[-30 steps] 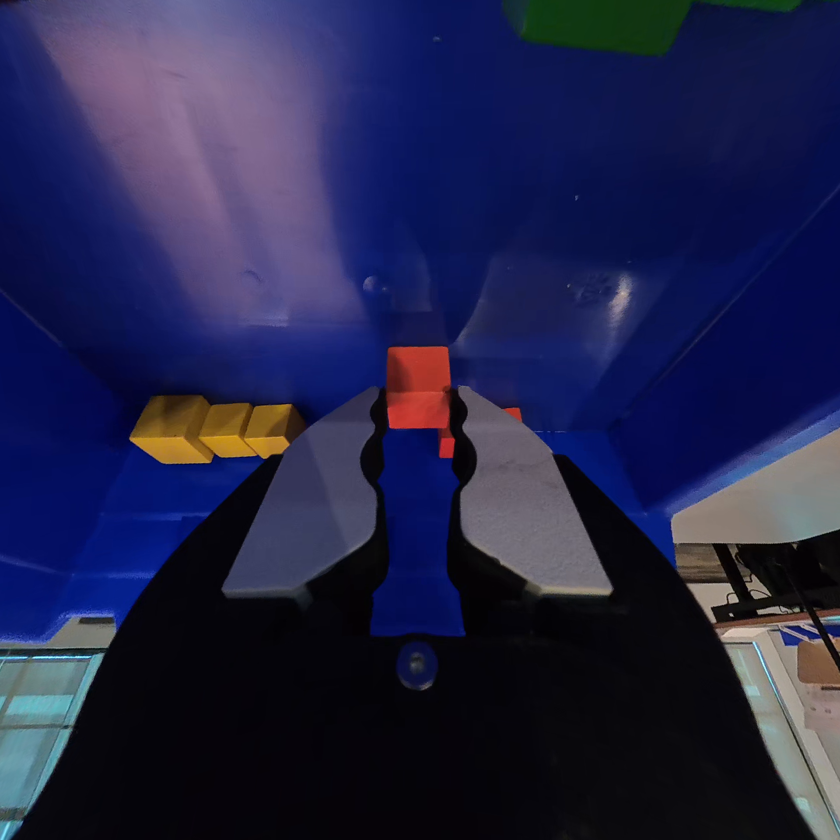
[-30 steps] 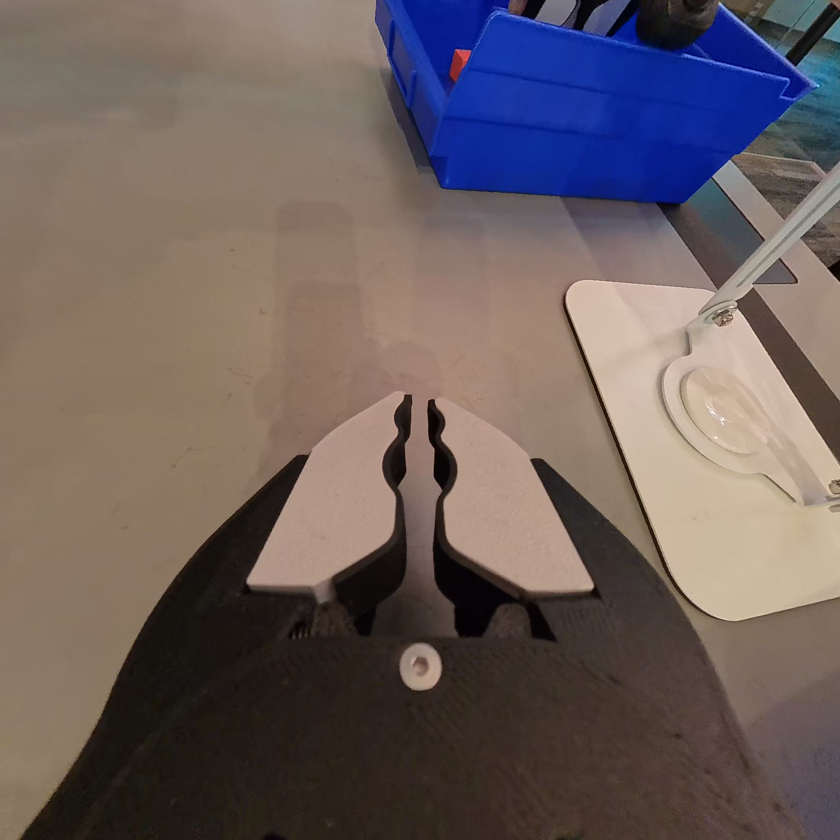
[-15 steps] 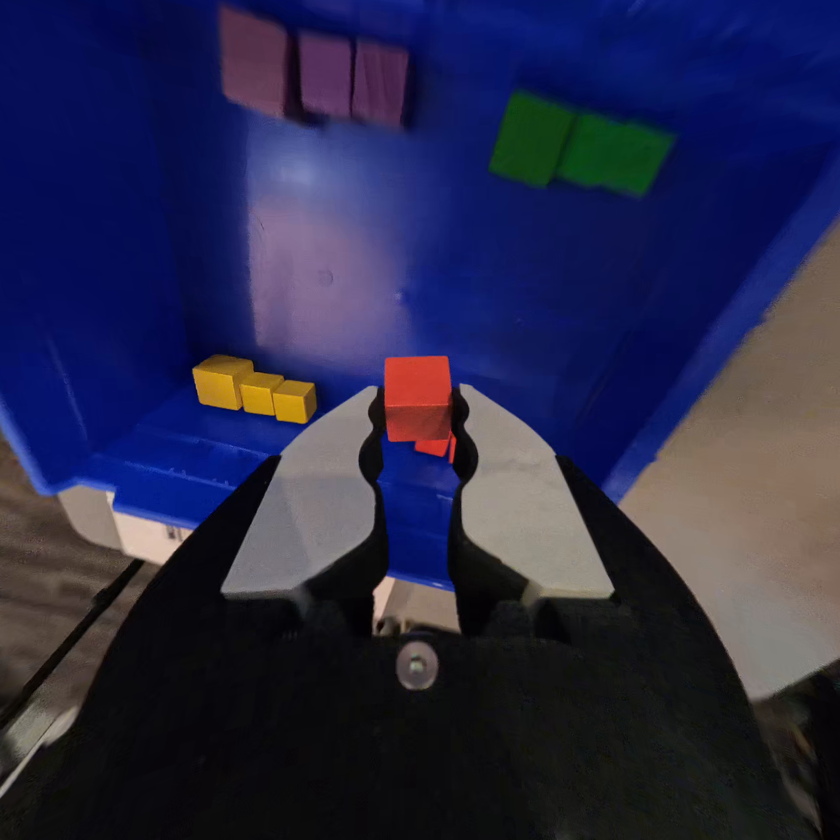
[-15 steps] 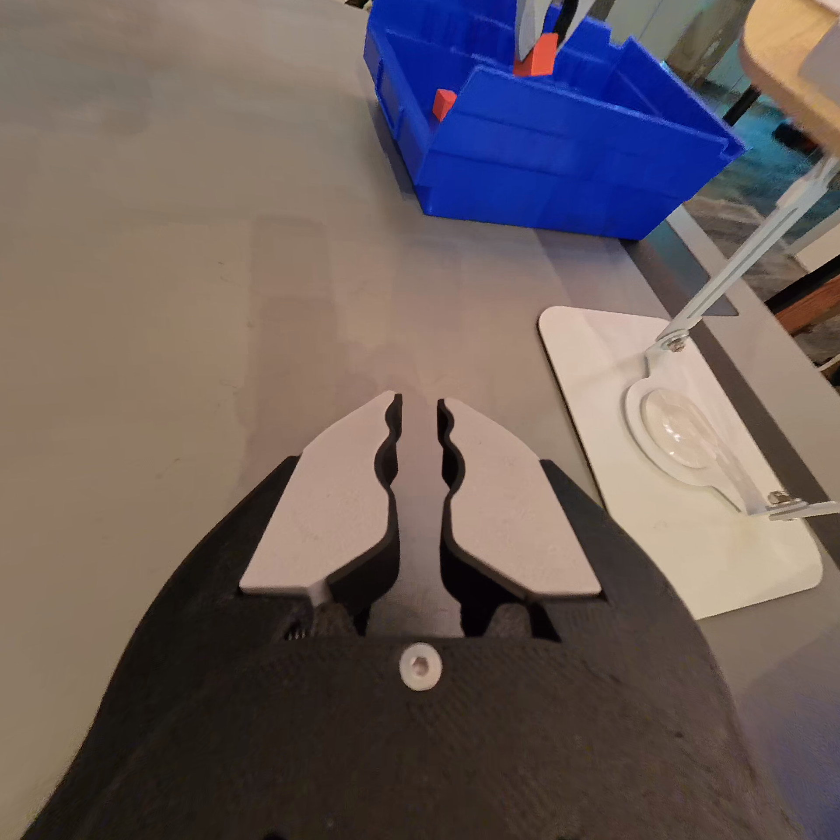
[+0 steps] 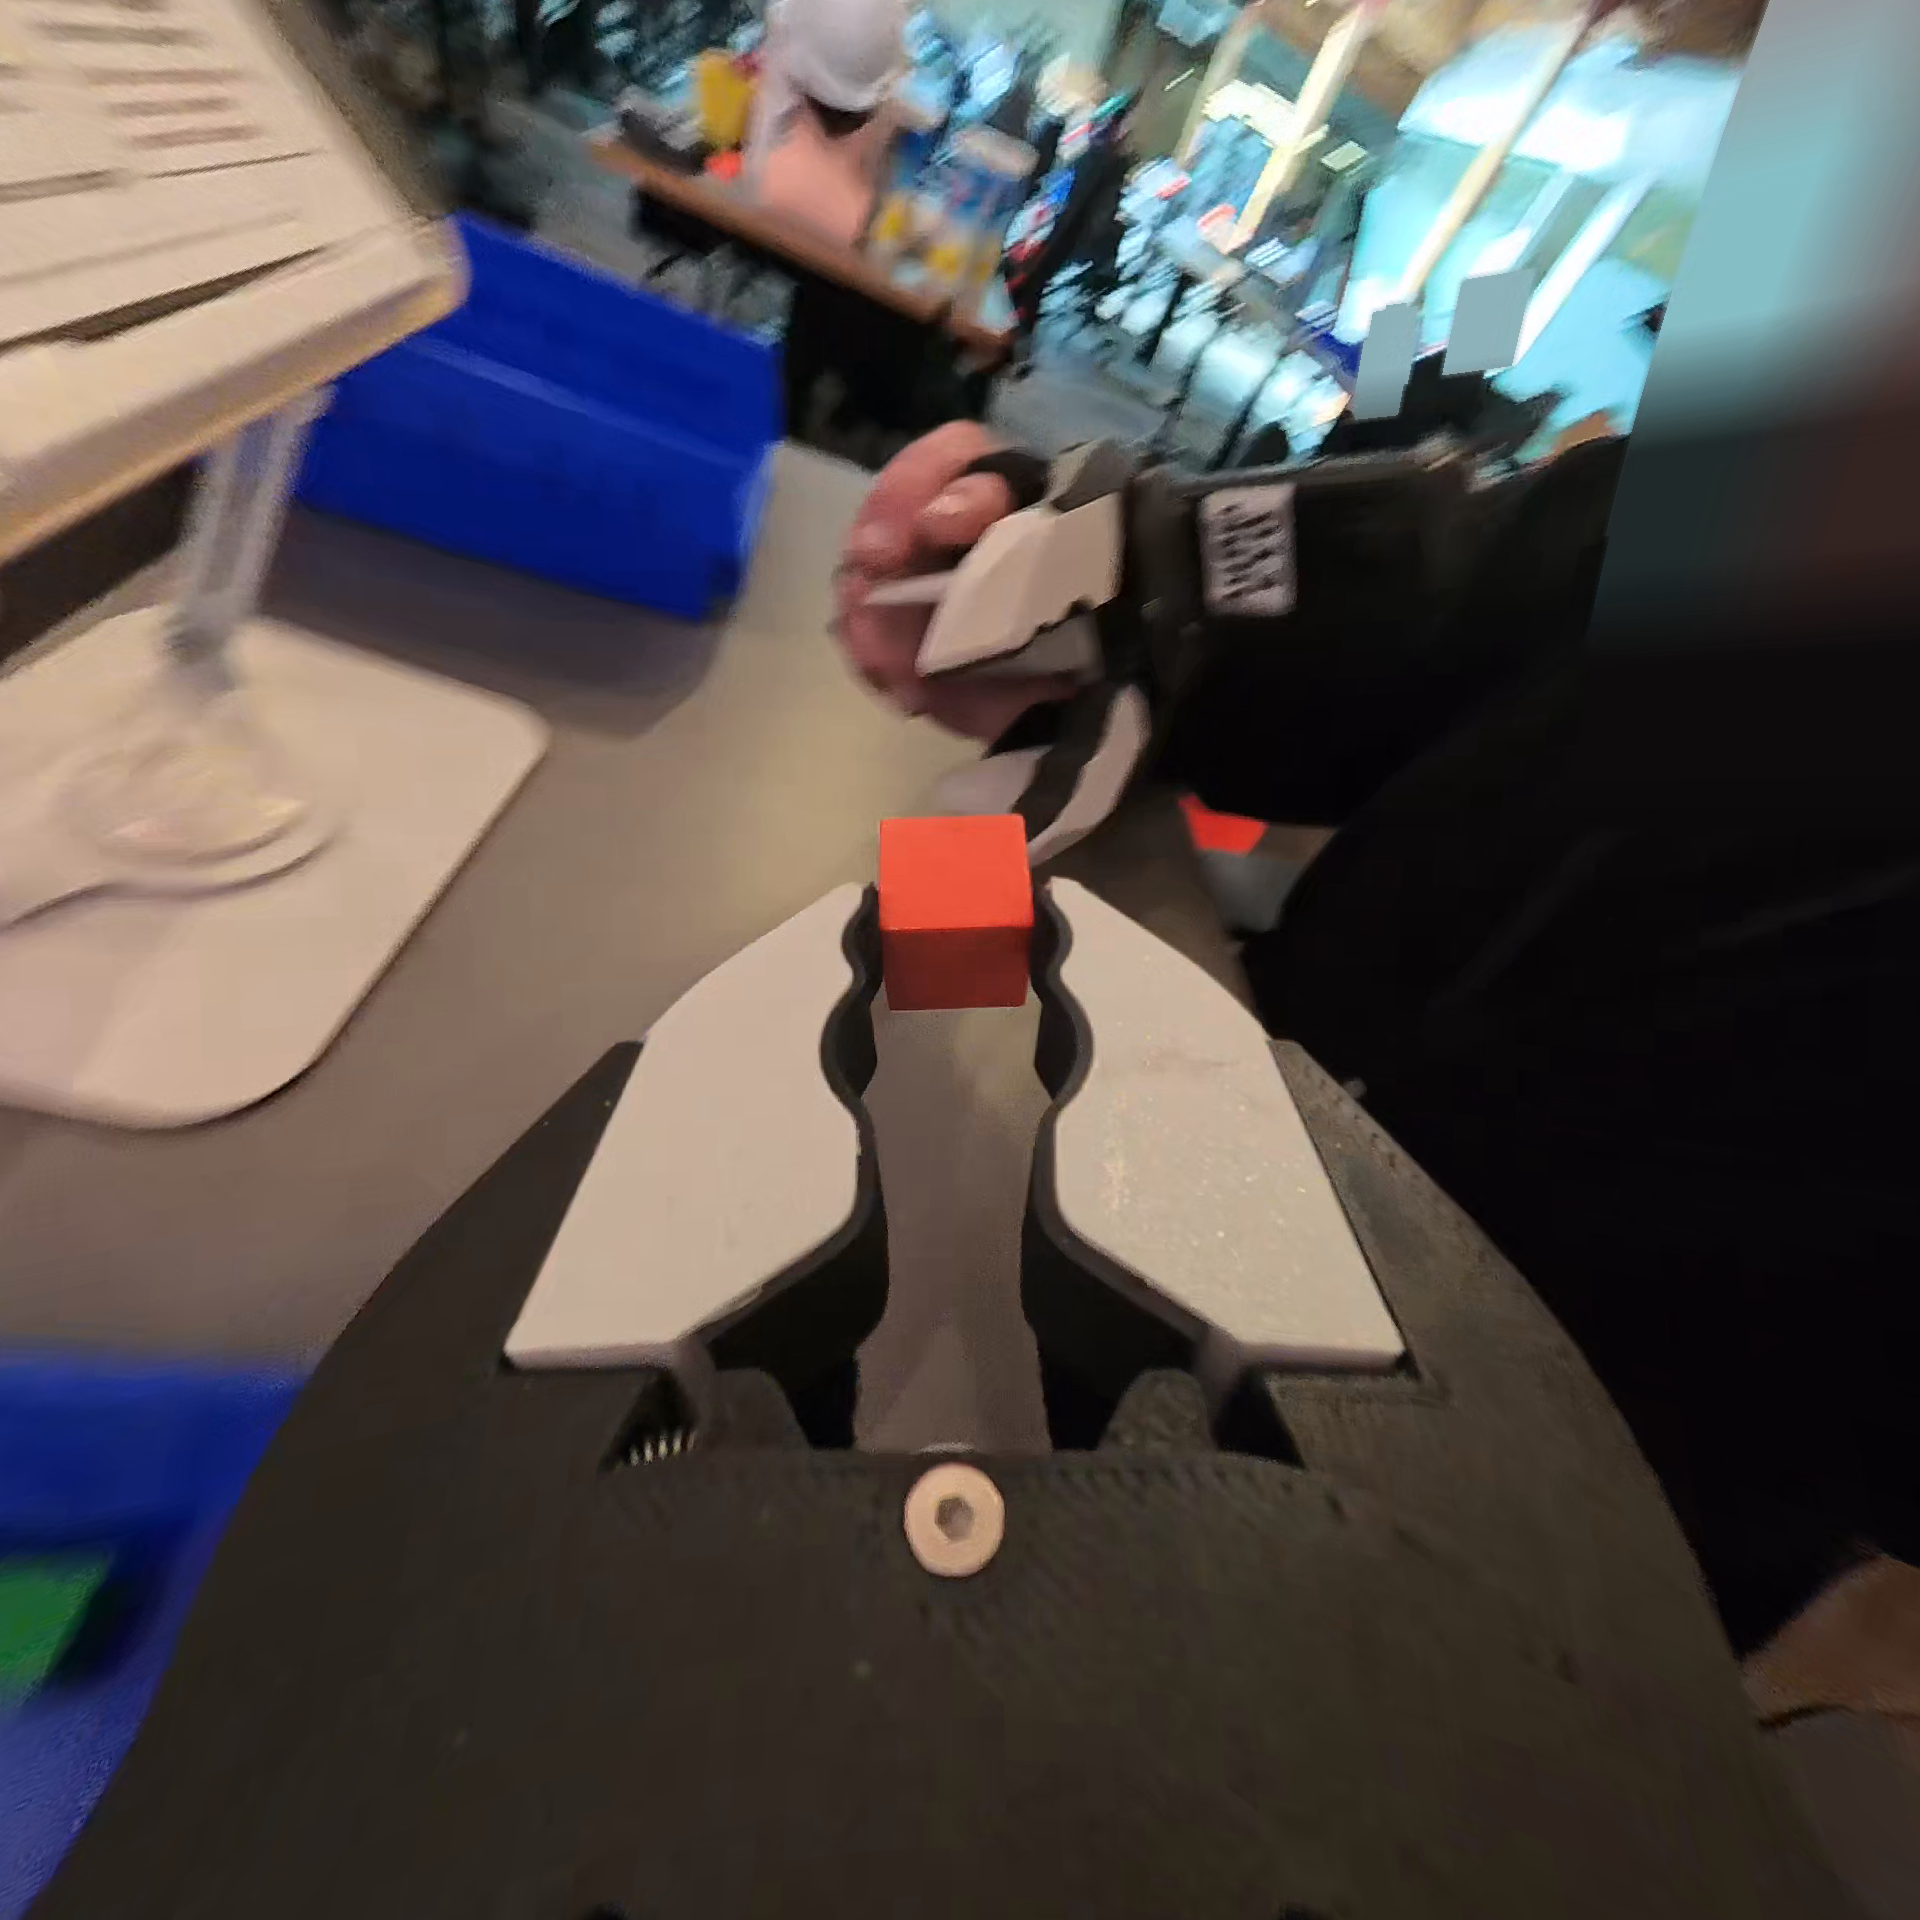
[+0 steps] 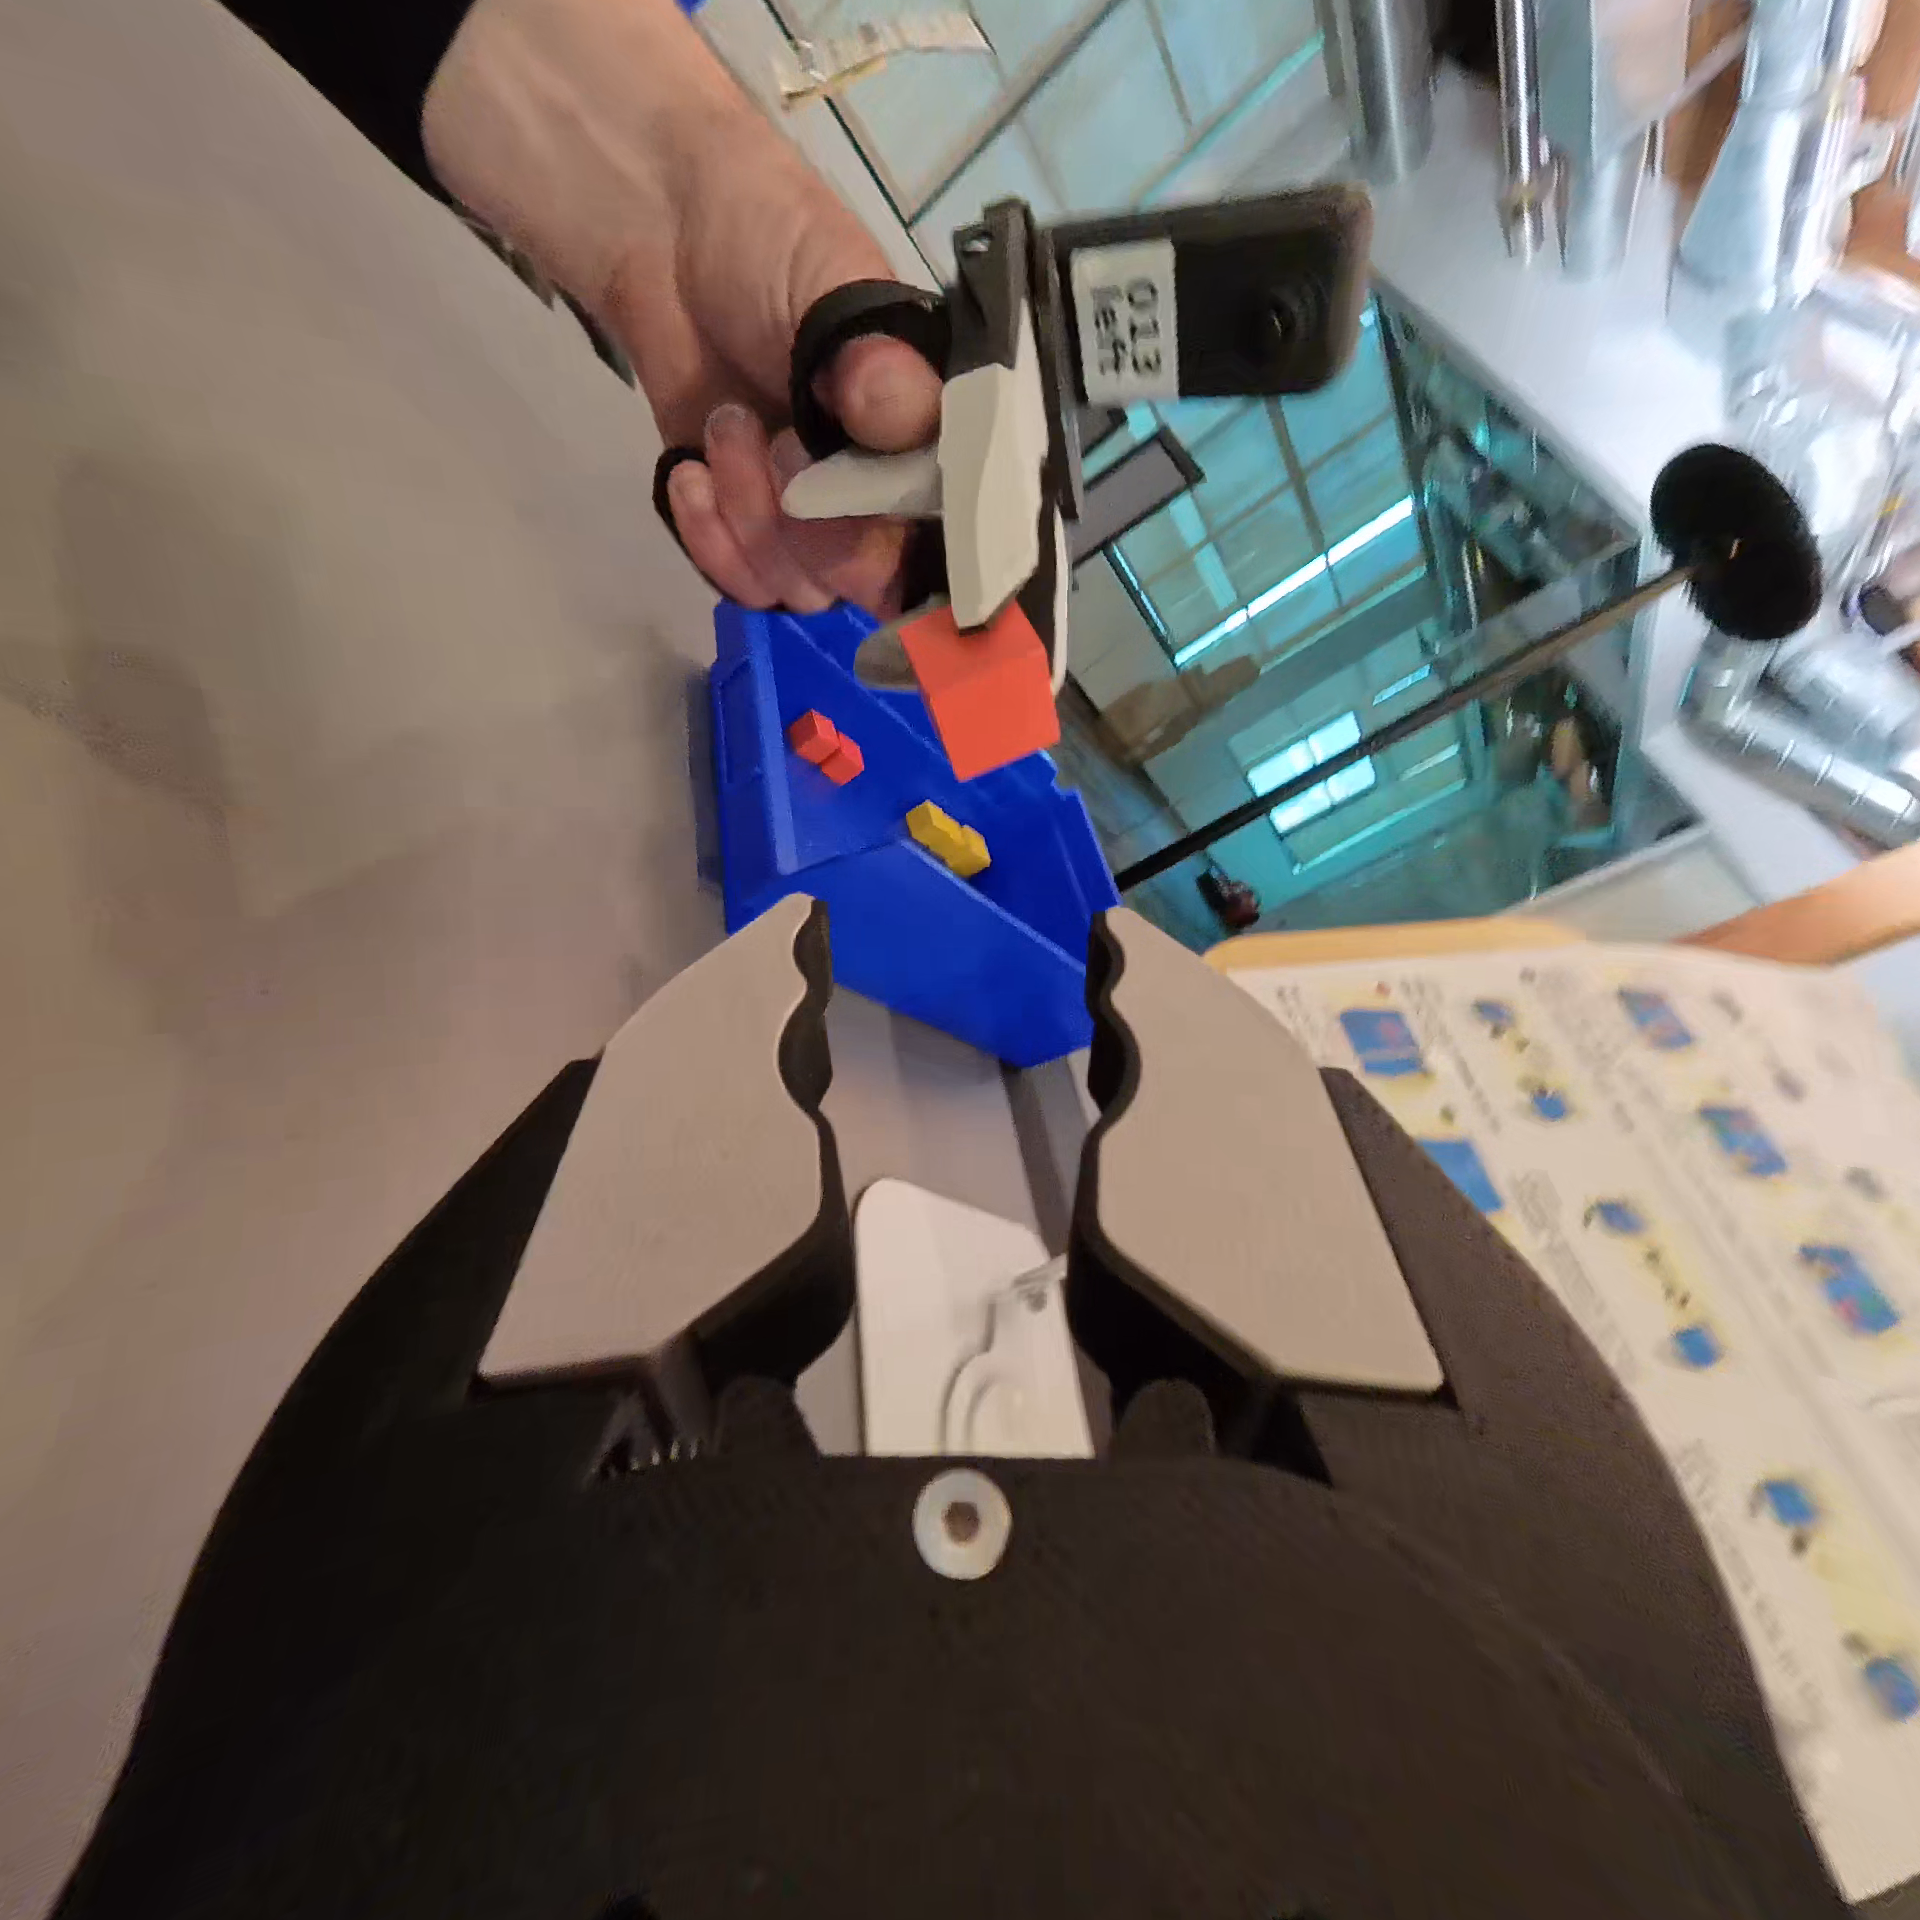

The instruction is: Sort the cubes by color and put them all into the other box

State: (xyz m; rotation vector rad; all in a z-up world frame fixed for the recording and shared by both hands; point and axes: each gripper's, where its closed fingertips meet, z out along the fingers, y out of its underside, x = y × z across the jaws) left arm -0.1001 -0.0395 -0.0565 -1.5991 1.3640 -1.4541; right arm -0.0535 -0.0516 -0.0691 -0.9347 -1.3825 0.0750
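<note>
My left tongs point(image 5: 956, 914) pinch a red cube point(image 5: 954, 912), lifted in the air above the table point(image 5: 582, 894). My right tongs point(image 6: 956, 966) gape wide, empty. In the blue box point(image 6: 935, 935) behind, red and yellow cubes already sit grouped; this one is unplaced.

a red cube point(image 5: 954, 912) is pinched upright between the left gripper's point(image 5: 956, 914) fingertips, raised above the blue box point(image 6: 914, 935); two red cubes point(image 6: 826, 746) and touching yellow cubes point(image 6: 948, 836) lie inside it.

White label point(image 6: 1127, 324) on camera mount — printed chart point(image 6: 1621, 1195)
</note>
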